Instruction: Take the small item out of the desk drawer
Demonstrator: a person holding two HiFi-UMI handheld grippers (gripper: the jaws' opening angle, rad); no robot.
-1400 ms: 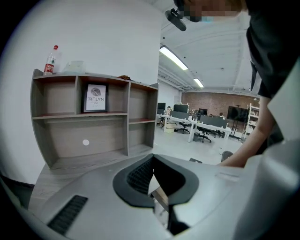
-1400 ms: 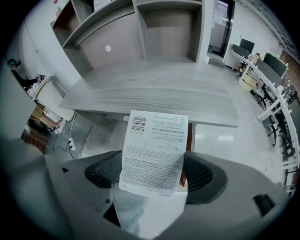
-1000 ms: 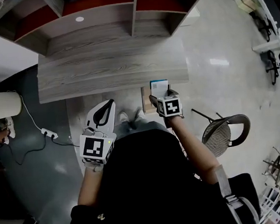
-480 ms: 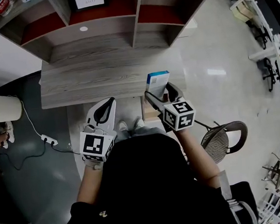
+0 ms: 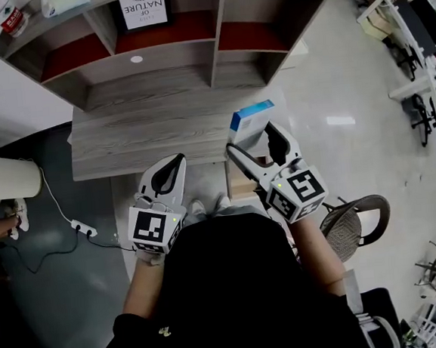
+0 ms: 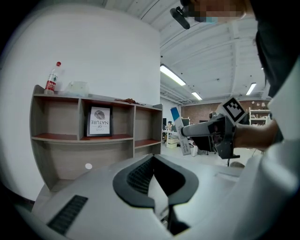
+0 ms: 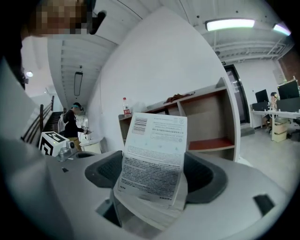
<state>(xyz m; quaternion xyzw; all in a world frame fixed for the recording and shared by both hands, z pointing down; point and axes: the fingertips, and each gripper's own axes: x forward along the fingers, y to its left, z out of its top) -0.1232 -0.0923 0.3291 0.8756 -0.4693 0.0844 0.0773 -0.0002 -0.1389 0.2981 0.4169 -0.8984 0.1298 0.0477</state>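
Note:
A small white box with a blue end (image 5: pixel 248 121) is clamped between the jaws of my right gripper (image 5: pixel 252 137), raised over the desk's front right edge (image 5: pixel 201 157). The right gripper view shows the box's printed white face (image 7: pixel 153 159) standing between the dark pads. Below the desk edge, a bit of the open wooden drawer (image 5: pixel 238 181) shows. My left gripper (image 5: pixel 169 174) hangs in front of the desk, jaws shut together and empty. In the left gripper view the box (image 6: pixel 179 119) sticks up from the right gripper (image 6: pixel 213 133).
A shelf unit (image 5: pixel 213 33) stands at the back of the desk, with a framed print (image 5: pixel 143 9) in one bay and a bottle (image 5: pixel 10 18) on top. A chair (image 5: pixel 351 208) stands to the right. A power strip with its cable (image 5: pixel 82 229) lies on the floor at left.
My right gripper has risen from the drawer with the box and moved forward over the desk edge. The left gripper has stayed about where it was.

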